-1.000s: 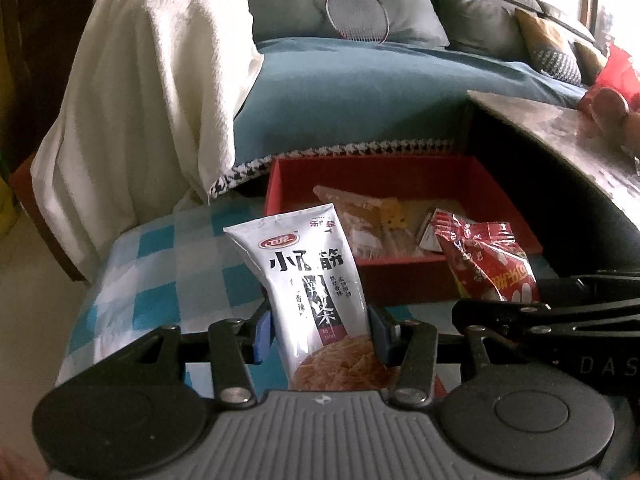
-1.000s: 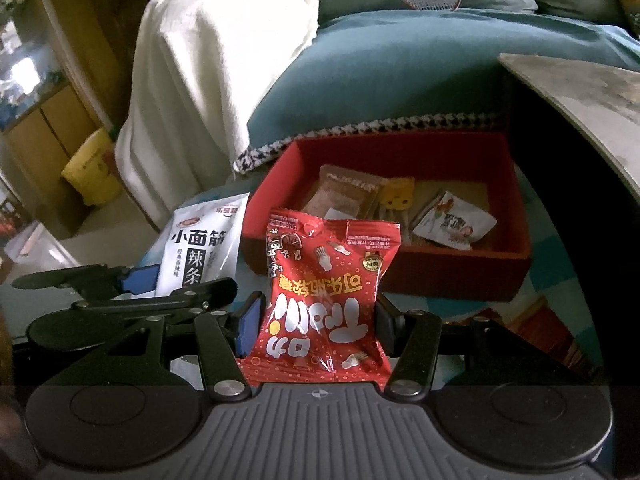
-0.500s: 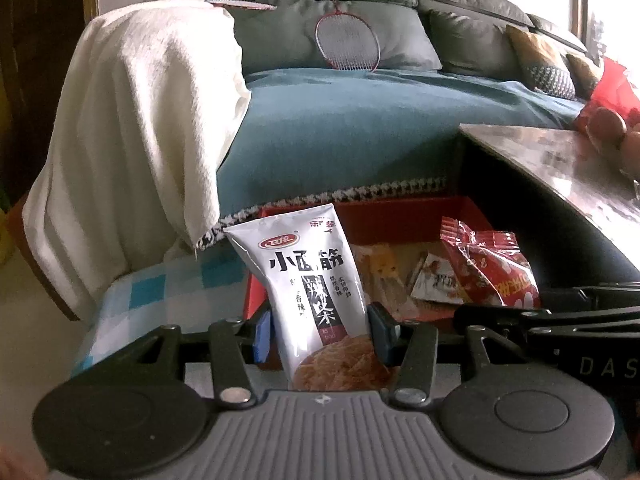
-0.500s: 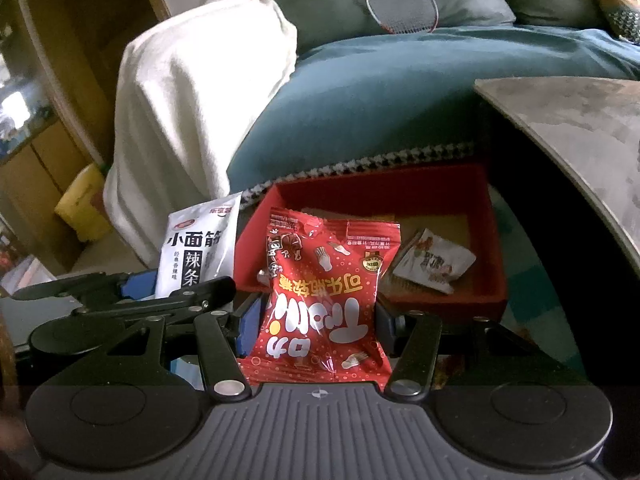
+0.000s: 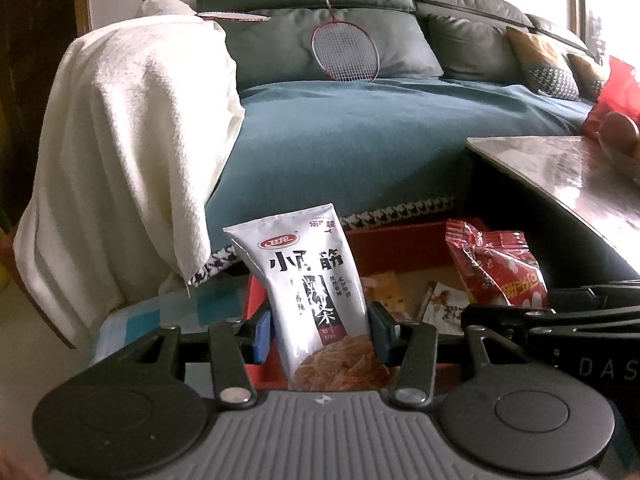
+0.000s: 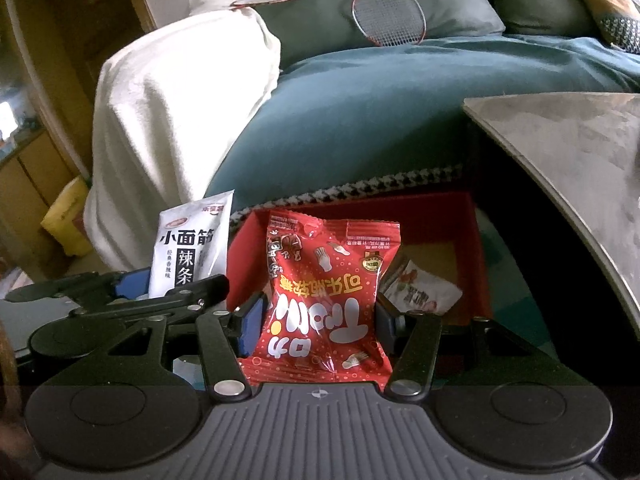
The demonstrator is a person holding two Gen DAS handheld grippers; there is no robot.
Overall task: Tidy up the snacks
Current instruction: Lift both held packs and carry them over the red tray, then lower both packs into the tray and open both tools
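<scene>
My left gripper [image 5: 320, 326] is shut on a white snack pouch [image 5: 310, 280] with black lettering, held upright. The right gripper [image 6: 320, 320] is shut on a red snack bag [image 6: 326, 300] with white lettering. Both packs hang over the near side of a red box [image 6: 478, 248] that holds several small snack packets [image 6: 420, 292]. In the left wrist view the red bag [image 5: 500, 268] and the right gripper's black frame sit at the right. In the right wrist view the white pouch [image 6: 192, 244] stands at the left in the other gripper.
A teal-covered sofa [image 5: 380, 140] rises just behind the box, with a white blanket [image 5: 132, 152] draped at the left and a badminton racket [image 5: 344, 52] on the cushions. A grey stone tabletop [image 6: 572, 152] juts in at the right. A blue checked cloth [image 5: 132, 320] lies under the box.
Both grippers have moved forward and slightly up toward the red box, still holding their packs. The box now sits lower and closer, and more of the sofa shows.
</scene>
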